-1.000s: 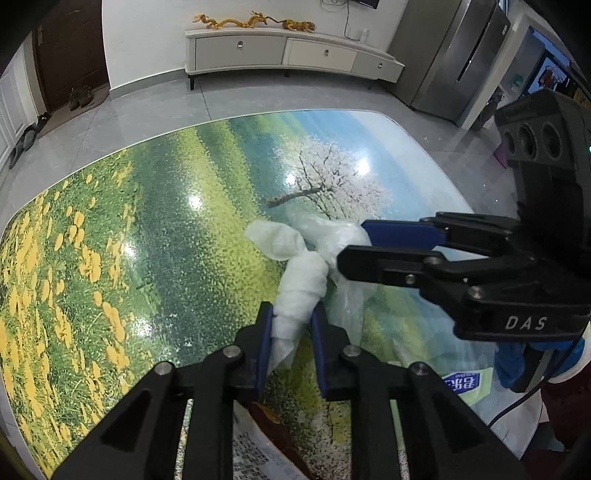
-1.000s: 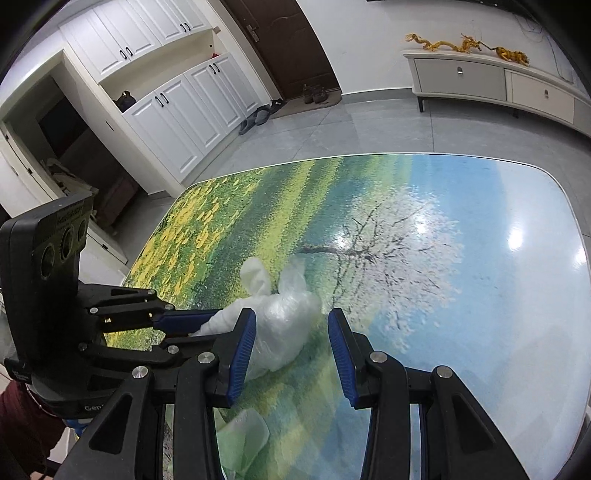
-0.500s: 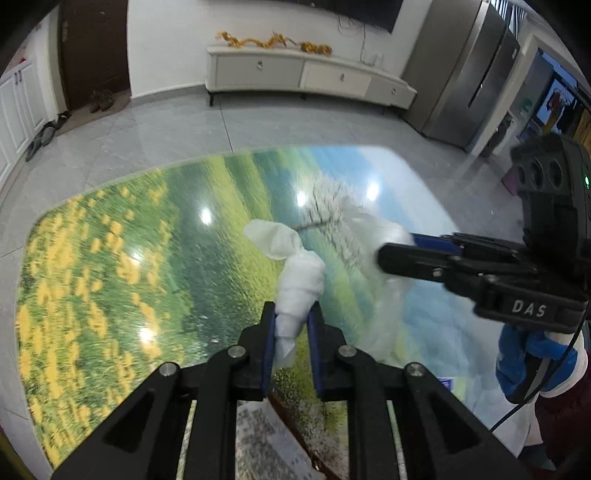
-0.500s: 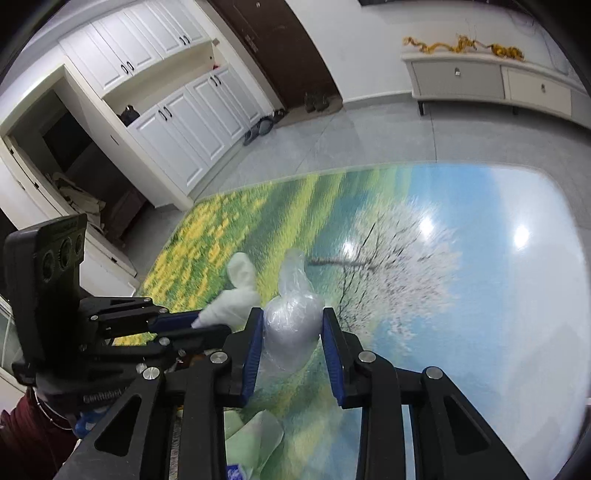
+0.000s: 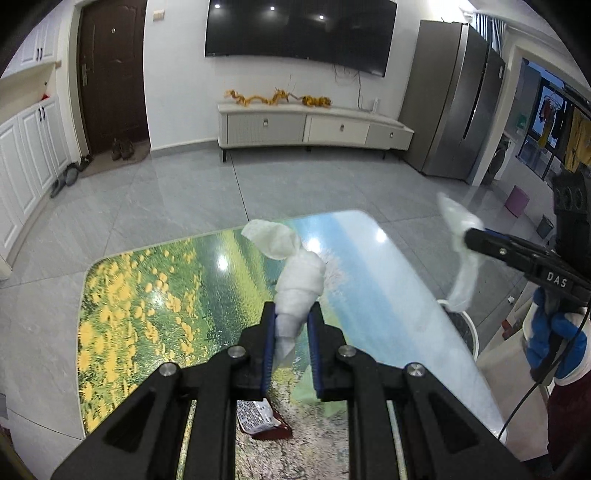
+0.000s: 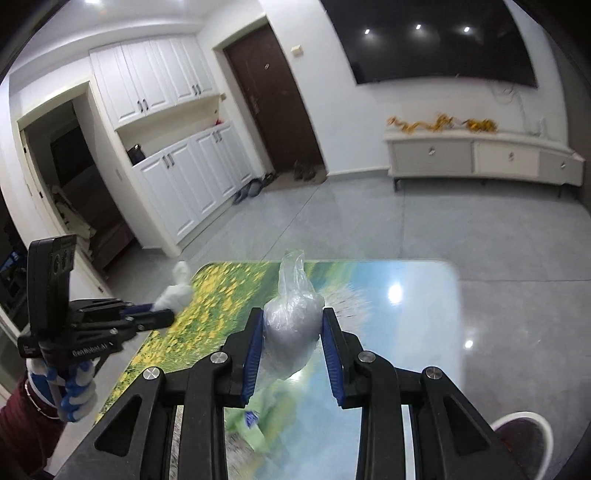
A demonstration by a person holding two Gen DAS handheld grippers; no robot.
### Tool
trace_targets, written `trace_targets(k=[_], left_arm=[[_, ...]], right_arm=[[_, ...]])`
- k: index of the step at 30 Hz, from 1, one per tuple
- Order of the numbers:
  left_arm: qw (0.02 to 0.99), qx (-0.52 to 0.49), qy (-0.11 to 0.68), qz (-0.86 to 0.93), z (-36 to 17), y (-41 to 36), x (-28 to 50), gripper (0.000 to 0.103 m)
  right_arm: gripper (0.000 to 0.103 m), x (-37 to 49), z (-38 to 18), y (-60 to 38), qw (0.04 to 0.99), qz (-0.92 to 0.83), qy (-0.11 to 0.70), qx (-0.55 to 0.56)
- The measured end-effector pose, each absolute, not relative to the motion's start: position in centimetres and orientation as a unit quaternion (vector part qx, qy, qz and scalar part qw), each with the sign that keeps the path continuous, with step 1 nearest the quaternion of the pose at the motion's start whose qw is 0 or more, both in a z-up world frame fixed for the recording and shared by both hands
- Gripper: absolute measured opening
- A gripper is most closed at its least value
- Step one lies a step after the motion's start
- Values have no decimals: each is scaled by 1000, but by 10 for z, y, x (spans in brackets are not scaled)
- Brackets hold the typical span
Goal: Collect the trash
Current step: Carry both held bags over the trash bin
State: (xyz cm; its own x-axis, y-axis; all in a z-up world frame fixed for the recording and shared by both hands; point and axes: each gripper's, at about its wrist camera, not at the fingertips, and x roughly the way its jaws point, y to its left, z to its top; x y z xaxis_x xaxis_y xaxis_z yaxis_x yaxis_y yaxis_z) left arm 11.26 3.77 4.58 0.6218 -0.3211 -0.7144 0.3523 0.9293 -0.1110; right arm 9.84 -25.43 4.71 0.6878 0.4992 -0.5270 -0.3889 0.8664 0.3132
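While lifted: left gripper (image 5: 291, 325) clamps tissue wad (image 5: 299, 284) | right gripper (image 6: 291, 332) clamps plastic bag (image 6: 293, 317)

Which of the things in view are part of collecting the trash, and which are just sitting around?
Part of the job: white tissue wad in the left gripper; clear plastic bag in the right gripper; red wrapper and green packet on the table.

Just around: TV, TV cabinet, fridge, shoes.

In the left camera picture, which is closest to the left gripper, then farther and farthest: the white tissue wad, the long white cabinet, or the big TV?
1. white tissue wad: pinched in the left gripper jaws, above the table.
2. long white cabinet: across the floor, against the wall.
3. big TV: on the wall, above the cabinet.
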Motion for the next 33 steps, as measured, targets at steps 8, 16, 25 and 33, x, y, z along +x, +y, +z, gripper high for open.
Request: trace_targets(k=[8,16,25,33], left_arm=[[916,23,367,-163,77,26,90,15],[925,11,356,-132,95,14,93,15],[900,35,391,-189,68,-68,113,15],[871,75,411,-259,41,-168,120,15]], right_arm=[[29,43,68,-331,941,170,281,82],[29,12,69,-409,956,83,269,89],[29,2,23,-476,949,-7,297,105],[29,-1,-28,-528,927,-59,342,141]])
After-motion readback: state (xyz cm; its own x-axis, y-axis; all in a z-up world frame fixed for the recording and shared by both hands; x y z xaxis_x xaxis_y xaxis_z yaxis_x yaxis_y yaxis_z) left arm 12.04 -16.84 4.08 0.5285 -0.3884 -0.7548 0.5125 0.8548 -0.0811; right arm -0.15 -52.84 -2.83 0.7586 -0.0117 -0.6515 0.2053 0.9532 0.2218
